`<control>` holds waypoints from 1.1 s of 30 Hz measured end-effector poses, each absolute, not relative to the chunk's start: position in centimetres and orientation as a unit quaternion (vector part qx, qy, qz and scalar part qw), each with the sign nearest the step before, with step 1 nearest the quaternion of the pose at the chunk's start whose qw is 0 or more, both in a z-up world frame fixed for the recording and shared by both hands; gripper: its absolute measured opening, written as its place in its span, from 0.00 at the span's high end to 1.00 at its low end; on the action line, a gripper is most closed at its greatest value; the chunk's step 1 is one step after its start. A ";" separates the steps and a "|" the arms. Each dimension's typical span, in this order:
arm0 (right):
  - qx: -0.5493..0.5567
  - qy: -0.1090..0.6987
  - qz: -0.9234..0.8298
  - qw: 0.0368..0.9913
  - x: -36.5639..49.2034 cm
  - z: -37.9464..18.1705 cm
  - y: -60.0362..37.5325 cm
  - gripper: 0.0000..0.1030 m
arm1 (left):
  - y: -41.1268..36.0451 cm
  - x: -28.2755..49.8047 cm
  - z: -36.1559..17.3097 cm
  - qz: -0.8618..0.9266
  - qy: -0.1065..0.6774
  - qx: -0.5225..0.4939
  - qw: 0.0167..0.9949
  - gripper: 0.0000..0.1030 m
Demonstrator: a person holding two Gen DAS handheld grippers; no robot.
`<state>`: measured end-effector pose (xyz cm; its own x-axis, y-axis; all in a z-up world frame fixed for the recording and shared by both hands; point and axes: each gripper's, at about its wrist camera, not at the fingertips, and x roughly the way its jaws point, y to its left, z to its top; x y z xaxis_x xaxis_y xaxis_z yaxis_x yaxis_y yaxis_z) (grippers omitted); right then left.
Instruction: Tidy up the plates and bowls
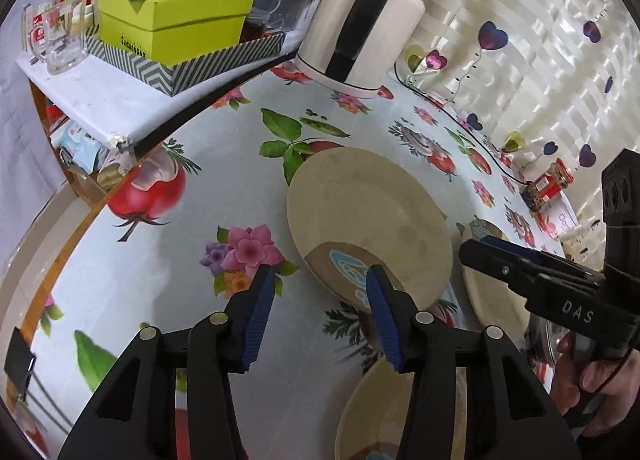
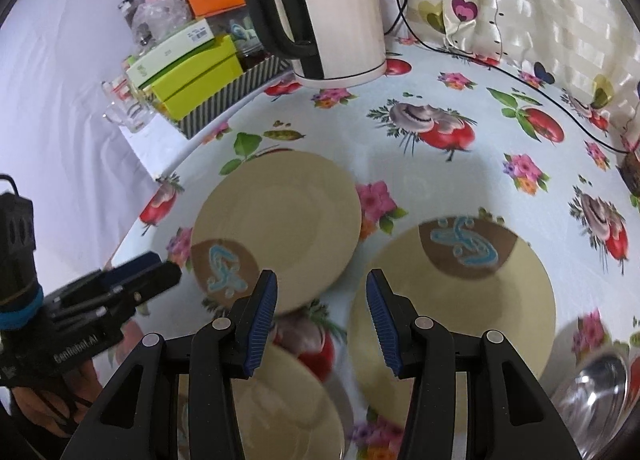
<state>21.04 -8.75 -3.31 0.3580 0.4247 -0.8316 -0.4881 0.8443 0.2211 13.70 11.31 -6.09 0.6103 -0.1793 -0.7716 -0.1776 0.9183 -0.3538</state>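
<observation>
1. Tabletop [image 2: 420, 180] with a fruit-and-flower cloth carries everything.
2. Kettle [image 2: 340, 16], white with a black handle, stands at the far side, near the curtain [image 2: 540, 20].
3. Right plate [image 2: 480, 300], beige with a brown and blue patch on its far rim, lies flat ahead of the right gripper [image 2: 322, 320], slightly to its right.
4. Left plate [image 2: 280, 220], same pattern with the patch on its near rim, lies flat just beside the right plate, not touching it.
5. Bowl [image 2: 288, 400], beige, sits under the right gripper, nearest the cameras; blurred.
6. Metal bowl [image 2: 592, 392] at the right edge, only partly in view.
7. Green boxes [image 1: 172, 24] stacked in a striped tray [image 1: 180, 72] on the side shelf [image 1: 100, 100].
8. Left gripper [image 1: 320, 300] is spread, holding nothing, above the near rim of the left plate.
9. Right gripper is spread, holding nothing, over the gap between the 2 plates.
</observation>
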 end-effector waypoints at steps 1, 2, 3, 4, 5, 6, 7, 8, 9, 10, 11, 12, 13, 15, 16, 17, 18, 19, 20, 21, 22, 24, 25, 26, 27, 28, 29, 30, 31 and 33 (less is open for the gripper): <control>-0.033 0.494 0.278 0.823 21.4 -3.4 -8.6 0.55 | 11.4 14.0 -6.3 0.000 0.442 -0.206 0.873 0.53; -0.033 0.495 0.279 0.822 21.9 -3.6 -8.3 0.55 | 11.6 14.2 -6.4 0.001 0.442 -0.209 0.873 0.53; -0.032 0.496 0.279 0.822 22.2 -3.8 -8.2 0.56 | 11.7 14.4 -6.5 0.003 0.442 -0.211 0.872 0.53; -0.030 0.498 0.278 0.821 22.7 -4.1 -8.0 0.56 | 11.9 14.6 -6.6 0.005 0.442 -0.212 0.872 0.53; -0.029 0.500 0.278 0.820 23.1 -4.3 -7.9 0.56 | 12.0 14.7 -6.7 0.006 0.442 -0.214 0.871 0.53; -0.028 0.502 0.277 0.819 23.5 -4.5 -7.8 0.57 | 12.1 14.9 -6.9 0.008 0.442 -0.216 0.871 0.53; -0.028 0.504 0.276 0.818 23.9 -4.8 -7.7 0.59 | 12.3 15.0 -7.1 0.009 0.443 -0.218 0.870 0.53; -0.027 0.507 0.275 0.816 24.3 -5.1 -7.6 0.59 | 12.4 15.1 -7.2 0.010 0.444 -0.220 0.869 0.53; -0.026 0.509 0.275 0.815 24.5 -5.3 -7.6 0.60 | 12.4 15.3 -7.4 0.010 0.445 -0.221 0.868 0.53; -0.026 0.510 0.275 0.814 24.8 -5.6 -7.6 0.60 | 12.4 15.4 -7.5 0.009 0.446 -0.221 0.867 0.54; -0.027 0.512 0.275 0.814 25.0 -5.8 -7.5 0.60 | 12.4 15.5 -7.6 0.009 0.447 -0.221 0.867 0.56; -0.027 0.513 0.275 0.813 25.2 -6.0 -7.5 0.62 | 12.4 15.6 -7.7 0.008 0.449 -0.222 0.865 0.58; -0.027 0.514 0.276 0.812 25.3 -6.2 -7.4 0.64 | 12.3 15.7 -7.9 0.006 0.451 -0.224 0.864 0.59; -0.028 0.516 0.276 0.811 25.4 -6.4 -7.3 0.66 | 12.2 15.8 -7.9 0.005 0.450 -0.222 0.865 0.64; -0.028 0.517 0.276 0.810 25.5 -6.4 -7.3 0.68 | 12.2 15.9 -8.0 0.003 0.450 -0.223 0.865 0.66; -0.029 0.517 0.277 0.809 25.6 -6.5 -7.2 0.69 | 12.3 16.0 -8.0 0.000 0.450 -0.224 0.864 0.68; -0.029 0.518 0.277 0.809 25.6 -6.5 -7.2 0.73 | 12.3 16.1 -8.0 -0.001 0.450 -0.225 0.864 0.70; -0.029 0.519 0.276 0.809 25.7 -6.6 -7.2 0.75 | 12.3 16.1 -8.0 -0.002 0.450 -0.224 0.865 0.71; -0.029 0.518 0.275 0.809 25.8 -6.6 -7.2 0.76 | 12.2 16.2 -8.0 -0.003 0.449 -0.224 0.865 0.73; -0.029 0.518 0.274 0.810 25.8 -6.6 -7.2 0.78 | 12.1 16.3 -7.9 -0.004 0.449 -0.224 0.865 0.74; -0.029 0.518 0.273 0.810 25.9 -6.6 -7.2 0.79 | 12.1 16.3 -7.9 -0.005 0.448 -0.224 0.865 0.75; -0.027 0.517 0.272 0.811 25.9 -6.5 -7.3 0.81 | 12.1 16.3 -8.0 -0.003 0.447 -0.224 0.866 0.75; -0.025 0.518 0.272 0.811 26.0 -6.5 -7.4 0.81 | 12.1 16.3 -8.0 -0.004 0.446 -0.225 0.866 0.75; -0.023 0.518 0.272 0.811 26.0 -6.5 -7.4 0.81 | 12.1 16.3 -8.0 -0.004 0.446 -0.226 0.866 0.75; -0.023 0.517 0.272 0.811 26.0 -6.5 -7.4 0.81 | 12.1 16.3 -8.0 -0.005 0.445 -0.228 0.866 0.75; -0.024 0.517 0.271 0.811 26.0 -6.6 -7.3 0.81 | 12.2 16.3 -8.1 -0.007 0.444 -0.232 0.865 0.75; -0.023 0.518 0.272 0.811 26.0 -6.6 -7.4 0.81 | 12.3 16.4 -8.2 -0.008 0.444 -0.234 0.865 0.75; -0.021 0.519 0.273 0.810 26.0 -6.7 -7.4 0.81 | 12.3 16.4 -8.2 -0.008 0.444 -0.235 0.865 0.75; -0.015 0.521 0.275 0.808 26.1 -6.7 -7.4 0.81 | 12.3 16.5 -8.2 -0.008 0.444 -0.235 0.865 0.75; -0.007 0.523 0.277 0.806 26.3 -6.8 -7.5 0.81 | 12.2 16.5 -8.2 -0.006 0.444 -0.234 0.865 0.75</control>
<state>26.27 -7.53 -6.77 0.2992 0.4396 -0.8469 -0.4543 0.8461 0.2787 16.47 12.22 -8.16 0.6054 -0.2180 -0.7655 -0.1977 0.8905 -0.4099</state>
